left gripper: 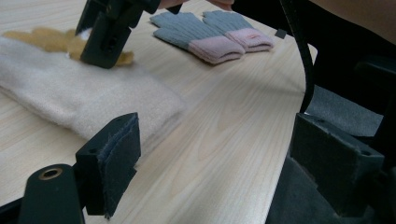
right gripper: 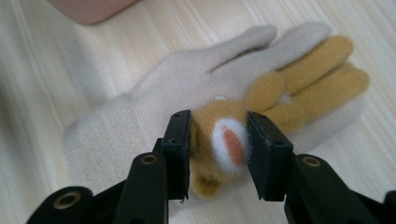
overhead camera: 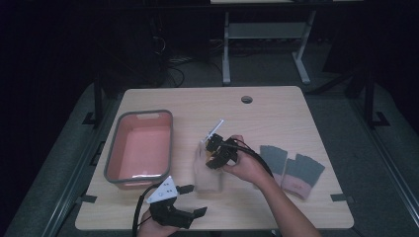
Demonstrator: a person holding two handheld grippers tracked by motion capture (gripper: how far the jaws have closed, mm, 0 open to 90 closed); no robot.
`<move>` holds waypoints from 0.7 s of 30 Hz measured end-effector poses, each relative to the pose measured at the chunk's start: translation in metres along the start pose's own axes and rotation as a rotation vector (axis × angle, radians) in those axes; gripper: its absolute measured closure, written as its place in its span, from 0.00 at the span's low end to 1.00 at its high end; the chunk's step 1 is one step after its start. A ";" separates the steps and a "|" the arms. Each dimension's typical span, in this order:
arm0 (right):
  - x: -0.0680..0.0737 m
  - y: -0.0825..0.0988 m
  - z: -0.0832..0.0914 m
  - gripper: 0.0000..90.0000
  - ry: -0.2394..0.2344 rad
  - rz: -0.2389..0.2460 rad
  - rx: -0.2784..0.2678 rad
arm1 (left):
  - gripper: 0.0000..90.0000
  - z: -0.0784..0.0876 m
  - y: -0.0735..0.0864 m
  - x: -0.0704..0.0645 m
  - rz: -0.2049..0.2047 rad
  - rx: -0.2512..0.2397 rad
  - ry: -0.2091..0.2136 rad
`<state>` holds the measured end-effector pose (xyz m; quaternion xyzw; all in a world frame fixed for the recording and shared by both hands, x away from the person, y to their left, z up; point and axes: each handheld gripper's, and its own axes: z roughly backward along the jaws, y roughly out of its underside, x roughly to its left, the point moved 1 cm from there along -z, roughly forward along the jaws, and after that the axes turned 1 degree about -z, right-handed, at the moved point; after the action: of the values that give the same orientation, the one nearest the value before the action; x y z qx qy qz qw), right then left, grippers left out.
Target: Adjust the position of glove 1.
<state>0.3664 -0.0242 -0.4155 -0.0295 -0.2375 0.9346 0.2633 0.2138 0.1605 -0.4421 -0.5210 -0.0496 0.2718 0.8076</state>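
right gripper [right gripper: 218,144] clamps tan plush patch [right gripper: 219,149] on glove [right gripper: 154,107].

Counting now: 1 cream glove [overhead camera: 206,170] w/ tan plush animal patch [right gripper: 219,144] lying at table centre, near side. 2 grey gloves w/ pink cuffs [overhead camera: 291,170] lying side by side at right. 1 pink bin w/ grey rim [overhead camera: 140,148] sitting at left. 2 grippers showing: left gripper [overhead camera: 190,200] near edge, right gripper [overhead camera: 213,153] over cream glove. 1 table [overhead camera: 276,113] w/ 1 round hole [overhead camera: 246,99] at far side.
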 end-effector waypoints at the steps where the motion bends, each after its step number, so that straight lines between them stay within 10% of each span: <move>1: -0.001 0.001 -0.001 0.68 -0.002 -0.002 0.002 | 0.18 0.000 0.000 0.000 0.000 0.000 -0.001; 21: 0.009 -0.020 -0.010 0.46 0.016 0.022 -0.048 | 0.18 0.001 -0.001 0.000 -0.005 0.001 -0.003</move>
<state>0.3703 -0.0004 -0.4146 -0.0459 -0.2576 0.9311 0.2540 0.2140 0.1610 -0.4413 -0.5202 -0.0517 0.2706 0.8084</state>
